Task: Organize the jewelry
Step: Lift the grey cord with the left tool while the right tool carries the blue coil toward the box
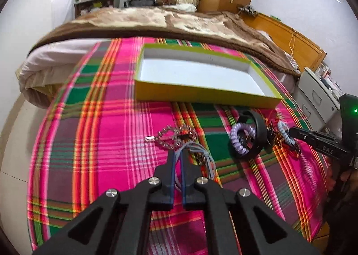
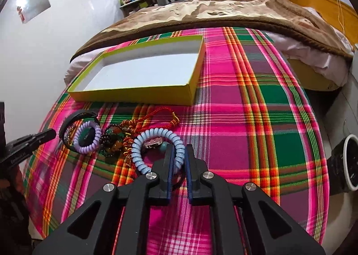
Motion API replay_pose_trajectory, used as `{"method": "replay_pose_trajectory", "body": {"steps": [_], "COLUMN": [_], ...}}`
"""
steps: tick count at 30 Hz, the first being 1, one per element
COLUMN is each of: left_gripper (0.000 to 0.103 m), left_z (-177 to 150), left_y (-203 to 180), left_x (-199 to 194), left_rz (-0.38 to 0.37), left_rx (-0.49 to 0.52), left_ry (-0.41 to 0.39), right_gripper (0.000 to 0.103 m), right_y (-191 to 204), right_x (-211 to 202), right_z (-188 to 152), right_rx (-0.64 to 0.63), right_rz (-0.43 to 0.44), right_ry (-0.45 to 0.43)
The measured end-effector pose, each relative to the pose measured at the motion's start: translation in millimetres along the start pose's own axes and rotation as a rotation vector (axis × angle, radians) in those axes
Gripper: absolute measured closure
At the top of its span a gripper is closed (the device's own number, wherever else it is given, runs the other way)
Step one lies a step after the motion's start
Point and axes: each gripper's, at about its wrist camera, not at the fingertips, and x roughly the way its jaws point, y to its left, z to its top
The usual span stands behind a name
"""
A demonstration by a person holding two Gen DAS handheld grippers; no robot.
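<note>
Both claws point down at a slant toward the bed, which is covered by a bright pink and green checked cloth (image 1: 107, 120).

The left claw (image 1: 177, 154) is squeezed shut on a thin grey-blue cord bracelet (image 1: 202, 154), and the cord loops out to the right of its tips. Just past the tips lies a silver chain bracelet (image 1: 176, 135) with a small silver clasp (image 1: 150, 138) to its left.

The right claw (image 2: 179, 149) is almost closed. The light blue coil bracelet (image 2: 156, 149) sits around its left finger (image 2: 169, 158), and part of the coil runs between the two fingers. I cannot tell if the pads are pressing on it. Inside the coil there is a small watch face (image 2: 153, 142).

To the left of the blue coil lies a heap of red cord and dark beads (image 2: 134, 129). Further left is a purple coil bracelet (image 2: 88, 137), touching a black bangle (image 2: 69, 120).

Beyond all the jewelry, on the far side, sits a yellow-green box (image 2: 134, 95), open, white inside, with nothing in it. Nothing lies between the jewelry and the box. A brown blanket (image 2: 212, 11) covers the far end of the bed.
</note>
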Motion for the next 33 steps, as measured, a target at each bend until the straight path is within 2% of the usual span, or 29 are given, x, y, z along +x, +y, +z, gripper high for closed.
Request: {"method": "replay_pose_trajectory", "body": {"steps": [2, 10, 14, 20, 25, 28, 33], "left_gripper": [0.098, 0.097, 0.097, 0.098, 0.099, 0.099, 0.097], "left_z": [-1, -3, -4, -3, 1, 3, -2], "left_y": [0, -4, -10, -7, -2, -2, -13], "left_x": [5, 12, 12, 9, -8, -14, -13], "left_rz": [0.023, 0.05, 0.07, 0.057, 0.038, 0.024, -0.088], "left_rx": [0.002, 0.039, 0.08, 0.057, 0.034, 0.031, 0.038], "left_ry": [0.016, 0.038, 0.035, 0.023, -0.037, -0.045, -0.015], "right_gripper": [0.088, 0.087, 0.091, 0.093, 0.093, 0.093, 0.093], "right_y": [3, 7, 11, 11, 7, 9, 10], "right_x": [6, 11, 11, 1, -14, -22, -30], "right_z": [1, 6, 4, 4, 5, 6, 7], "right_rx": [-0.022, -0.077, -0.1, -0.087, -0.051, -0.042, -0.026], "right_rz": [-0.015, -0.045, -0.044, -0.032, -0.004, 0.014, 0.018], "right_ry": [0.025, 0.042, 0.039, -0.004, -0.054, -0.077, -0.105]}}
